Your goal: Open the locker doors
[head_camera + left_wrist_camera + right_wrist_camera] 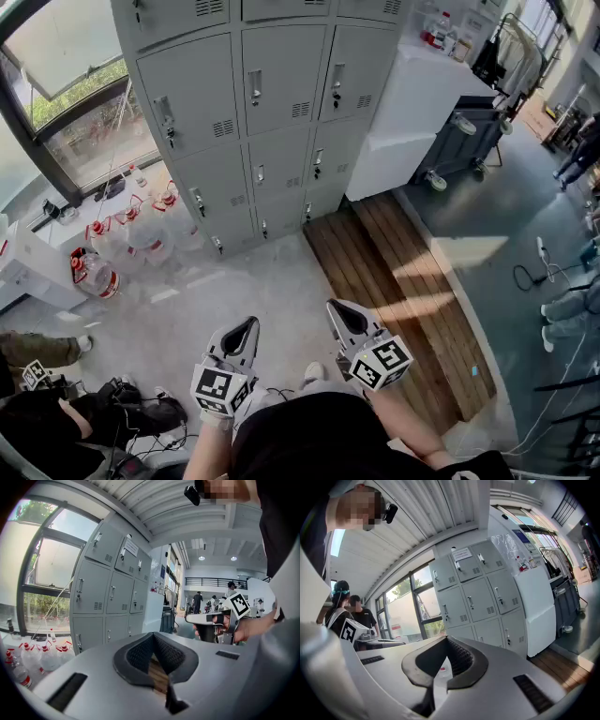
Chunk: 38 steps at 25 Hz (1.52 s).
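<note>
Ahead, grey locker doors (281, 80) closed; left hand-held gripper (247, 323) and right hand-held gripper (337, 307) clenched.

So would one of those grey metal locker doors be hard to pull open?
Probably not: the grey metal locker door looks like thin vented sheet, so likely light. Its small upright handle may be slippery to pinch.

The grey locker doors (281, 80) were all shut, three columns wide, upright, standing just left of the white cabinet (412, 112).
</note>
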Tool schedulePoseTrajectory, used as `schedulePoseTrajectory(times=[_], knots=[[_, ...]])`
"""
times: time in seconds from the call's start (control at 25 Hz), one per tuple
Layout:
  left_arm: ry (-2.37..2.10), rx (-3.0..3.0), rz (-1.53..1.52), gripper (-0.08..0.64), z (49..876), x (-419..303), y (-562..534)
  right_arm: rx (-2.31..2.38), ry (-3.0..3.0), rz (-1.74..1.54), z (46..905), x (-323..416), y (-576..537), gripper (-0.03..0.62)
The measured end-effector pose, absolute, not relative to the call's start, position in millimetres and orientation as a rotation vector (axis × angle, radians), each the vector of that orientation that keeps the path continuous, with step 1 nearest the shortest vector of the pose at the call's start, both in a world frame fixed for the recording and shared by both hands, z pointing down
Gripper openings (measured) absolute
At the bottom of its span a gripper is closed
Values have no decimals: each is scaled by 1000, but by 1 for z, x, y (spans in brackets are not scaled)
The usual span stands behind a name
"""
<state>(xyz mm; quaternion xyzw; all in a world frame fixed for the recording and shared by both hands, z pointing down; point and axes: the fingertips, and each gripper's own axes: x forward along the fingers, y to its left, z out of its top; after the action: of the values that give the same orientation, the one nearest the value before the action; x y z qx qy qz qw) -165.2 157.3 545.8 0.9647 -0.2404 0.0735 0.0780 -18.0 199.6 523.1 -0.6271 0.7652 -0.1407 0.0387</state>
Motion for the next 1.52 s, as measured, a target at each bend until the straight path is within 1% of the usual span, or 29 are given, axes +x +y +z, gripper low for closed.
schedulePoseTrajectory(times=[0.48, 0.88, 1.24, 1.52], knots=[[-732, 2890, 371, 17, 558, -78, 198, -1826, 2351, -481, 536, 67, 226, 28], [-760, 2868, 480, 17, 574, -64, 178, -1814, 2323, -559, 556, 88, 201, 29], [-703, 2865, 449, 17, 579, -44, 101, -1912, 2272, -609, 563, 109, 138, 29], [-684, 2858, 412, 18, 579, -44, 0, -1959, 2254, -636, 561, 112, 42, 29]])
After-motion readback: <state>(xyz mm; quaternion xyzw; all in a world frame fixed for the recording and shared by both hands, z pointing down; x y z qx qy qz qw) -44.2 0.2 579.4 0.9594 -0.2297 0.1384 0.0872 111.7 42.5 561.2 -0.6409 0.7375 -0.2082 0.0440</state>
